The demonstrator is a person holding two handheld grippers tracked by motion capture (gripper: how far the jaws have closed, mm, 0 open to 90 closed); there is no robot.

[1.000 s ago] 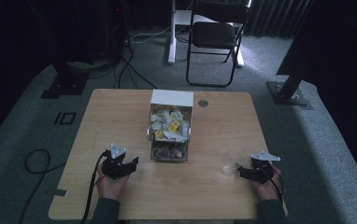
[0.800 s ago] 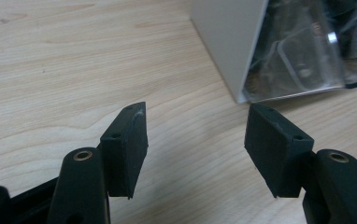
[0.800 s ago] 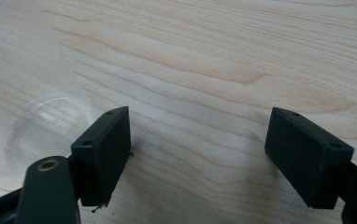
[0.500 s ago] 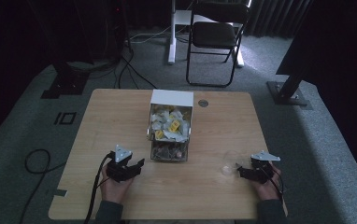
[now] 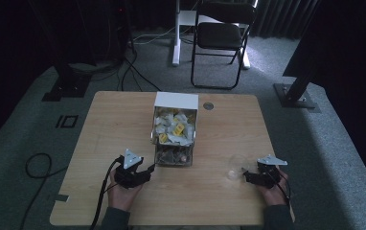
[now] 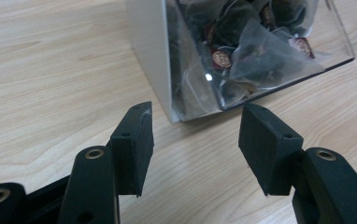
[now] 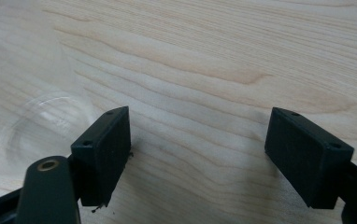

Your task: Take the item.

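On the wooden table (image 5: 99,129), the left gripper (image 5: 140,176) rests with jaws spread, empty, just beside the near left corner of the clear box of tea bags (image 5: 174,139), while the right gripper (image 5: 249,175), likewise spread and empty, sits next to a clear glass (image 5: 235,166).

The table (image 5: 219,201) is pale wood with a clear grain and a smooth, faintly satin finish. The box (image 6: 242,56) has glossy transparent plastic walls and one opaque white matt side (card or plastic, hard to tell), holding translucent mesh sachets (image 6: 265,60). Both pairs of gripper pads (image 7: 104,149) look like matt black rubbery plastic, slightly rough-edged. A clear glass (image 5: 236,166) gleams.
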